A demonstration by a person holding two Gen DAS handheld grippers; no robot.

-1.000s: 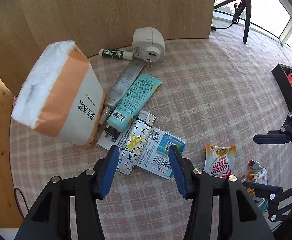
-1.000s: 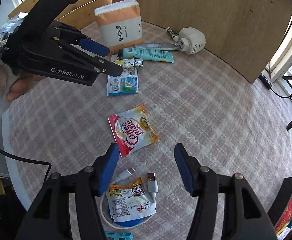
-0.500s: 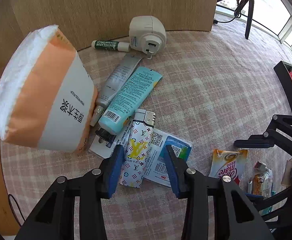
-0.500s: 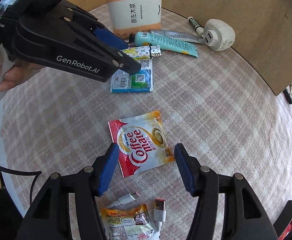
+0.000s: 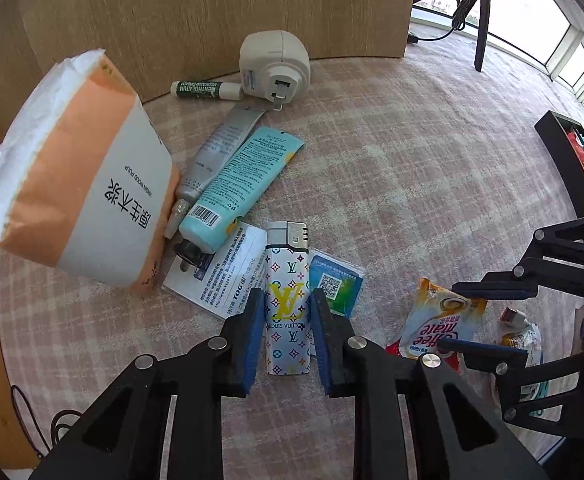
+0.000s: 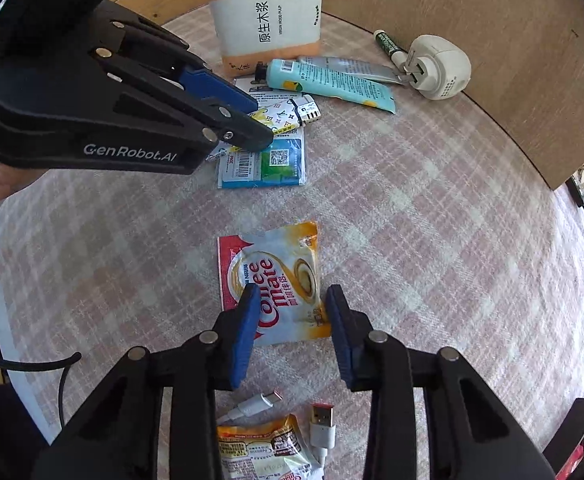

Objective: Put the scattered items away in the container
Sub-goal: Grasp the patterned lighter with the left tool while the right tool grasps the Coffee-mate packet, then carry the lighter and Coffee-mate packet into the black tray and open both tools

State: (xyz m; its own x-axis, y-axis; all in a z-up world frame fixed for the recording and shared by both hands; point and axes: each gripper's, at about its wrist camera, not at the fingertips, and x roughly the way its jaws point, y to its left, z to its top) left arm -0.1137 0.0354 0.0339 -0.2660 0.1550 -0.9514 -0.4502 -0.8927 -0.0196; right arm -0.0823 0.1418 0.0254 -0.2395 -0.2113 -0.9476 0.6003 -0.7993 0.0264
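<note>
Two grippers work the checked desk (image 6: 432, 208). The left gripper (image 5: 286, 322) has its jaws closing around the patterned lighter (image 5: 287, 300), pads just beside its sides, with a card (image 5: 228, 272) and blue packet (image 5: 338, 284) crowding it. The right gripper (image 6: 292, 316) has its jaws closing over the creamer sachet (image 6: 280, 276). The black container (image 5: 568, 160) stands well apart.

The right gripper (image 6: 290, 308) is closing over the Coffee mate packet (image 6: 274, 280). At ten o'clock, the left gripper (image 6: 252, 120) reaches the lighter (image 6: 292, 114).
</note>
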